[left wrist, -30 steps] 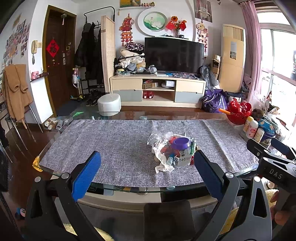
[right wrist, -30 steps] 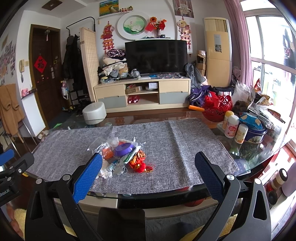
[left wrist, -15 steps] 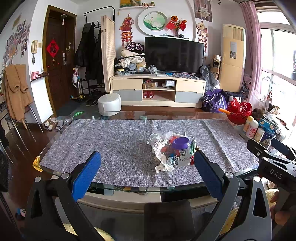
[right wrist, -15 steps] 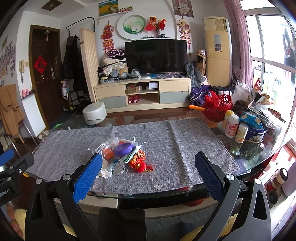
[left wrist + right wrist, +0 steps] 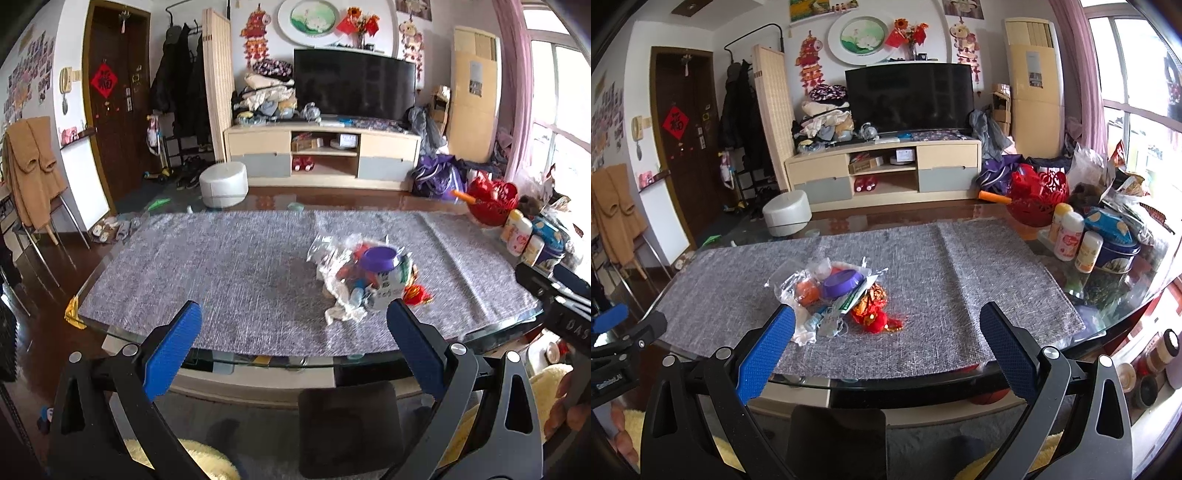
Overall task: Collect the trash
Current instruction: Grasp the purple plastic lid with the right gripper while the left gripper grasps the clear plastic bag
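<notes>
A heap of trash [image 5: 364,278] lies on the grey table runner [image 5: 229,269]: crumpled clear plastic, a purple lid [image 5: 380,257], a white carton and a red ornament [image 5: 415,294]. In the right wrist view the same trash heap [image 5: 836,299] sits left of centre, with the purple lid [image 5: 842,282] on top and the red ornament [image 5: 873,317] at its near side. My left gripper [image 5: 293,328] is open, held short of the table's near edge, nothing between its blue pads. My right gripper [image 5: 884,330] is open too, also in front of the edge.
The glass table's right end holds a red basket [image 5: 1039,199], small bottles [image 5: 1067,236] and a blue tin [image 5: 1117,254]. A white stool [image 5: 223,184] and TV cabinet [image 5: 321,155] stand beyond. A dark chair back [image 5: 347,428] sits just below the grippers.
</notes>
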`<state>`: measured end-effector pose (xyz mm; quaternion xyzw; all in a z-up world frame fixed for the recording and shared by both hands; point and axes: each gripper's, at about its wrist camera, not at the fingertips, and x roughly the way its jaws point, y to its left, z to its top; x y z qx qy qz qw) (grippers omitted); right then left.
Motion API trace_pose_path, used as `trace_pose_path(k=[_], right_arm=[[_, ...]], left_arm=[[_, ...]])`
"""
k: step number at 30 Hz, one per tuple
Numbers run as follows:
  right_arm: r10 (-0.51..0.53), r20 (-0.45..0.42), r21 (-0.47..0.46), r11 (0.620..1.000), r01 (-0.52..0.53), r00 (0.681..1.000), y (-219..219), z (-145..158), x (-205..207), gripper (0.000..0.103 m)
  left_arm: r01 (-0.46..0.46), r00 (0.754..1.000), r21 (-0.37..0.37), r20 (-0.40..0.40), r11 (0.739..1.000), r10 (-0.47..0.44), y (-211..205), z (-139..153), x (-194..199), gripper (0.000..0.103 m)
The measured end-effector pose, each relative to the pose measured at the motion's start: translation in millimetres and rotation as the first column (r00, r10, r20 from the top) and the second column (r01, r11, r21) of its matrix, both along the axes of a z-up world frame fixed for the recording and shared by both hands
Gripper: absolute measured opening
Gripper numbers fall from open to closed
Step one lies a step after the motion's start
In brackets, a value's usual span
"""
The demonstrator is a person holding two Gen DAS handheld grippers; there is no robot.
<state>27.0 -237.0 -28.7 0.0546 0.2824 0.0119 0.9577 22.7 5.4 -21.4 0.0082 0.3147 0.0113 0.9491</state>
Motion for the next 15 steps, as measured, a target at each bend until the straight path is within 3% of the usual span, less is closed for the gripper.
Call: trace_pose_path(k=[15], right_arm=[[0.044,-0.118,0.016,0.999,-0.042,0.992,-4.3,-44.5,66.0,0.1]], left_arm=[[0.007,0.994,0.05,-0.11,0.999,-0.001,6.2,-48.9,62.6,0.095]])
